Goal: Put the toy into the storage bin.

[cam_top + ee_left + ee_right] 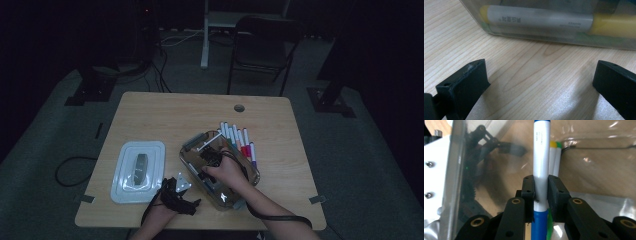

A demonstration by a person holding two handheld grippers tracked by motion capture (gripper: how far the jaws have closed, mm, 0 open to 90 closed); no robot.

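Dim room, light wooden counter (165,110). Nearest, our left claw (539,82) rests apart, holding nothing. Our right claw (541,188) is clamped on a blue-capped white marker (541,157) inside the clear plastic box (192,162). Several markers (237,137) beyond remain unpacked.

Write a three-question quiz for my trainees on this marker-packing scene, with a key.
1. True or false: the right gripper is shut on a blue-capped marker.
2. The left gripper is: A) shut on the lid, B) open over bare table beside the clear box, C) holding a marker.
3. Where does the box lid lie relative to the clear box in the high view?

Key: 1 true. 2 B. 3 To its left, flat on the table, apart from the box.
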